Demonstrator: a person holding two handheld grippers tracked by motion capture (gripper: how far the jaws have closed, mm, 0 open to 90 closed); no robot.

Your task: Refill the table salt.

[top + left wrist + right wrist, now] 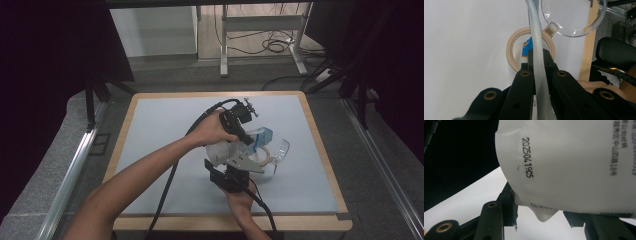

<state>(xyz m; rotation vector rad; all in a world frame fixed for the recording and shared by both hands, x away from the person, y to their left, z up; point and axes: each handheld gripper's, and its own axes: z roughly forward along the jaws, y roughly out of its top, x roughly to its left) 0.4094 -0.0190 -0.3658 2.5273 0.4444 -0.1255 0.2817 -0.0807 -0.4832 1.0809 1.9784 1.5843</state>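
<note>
Nearest us, the right tongs (pixel 239 167) hold a white pouch (pixel 571 165) between their 2 black jaws; its printed bottom edge hangs over the pale counter (pixel 165 130). Above it, the left tongs (pixel 246 140) are closed on a clear plastic rim (pixel 539 62), thin and edge-on in the left gripper view. Beyond them, a tan ring (pixel 511 53) lies on the counter with a clear round lid (pixel 571 17) hinged to it. The pouch's blue end (pixel 264 136) sits by the ring.
</note>
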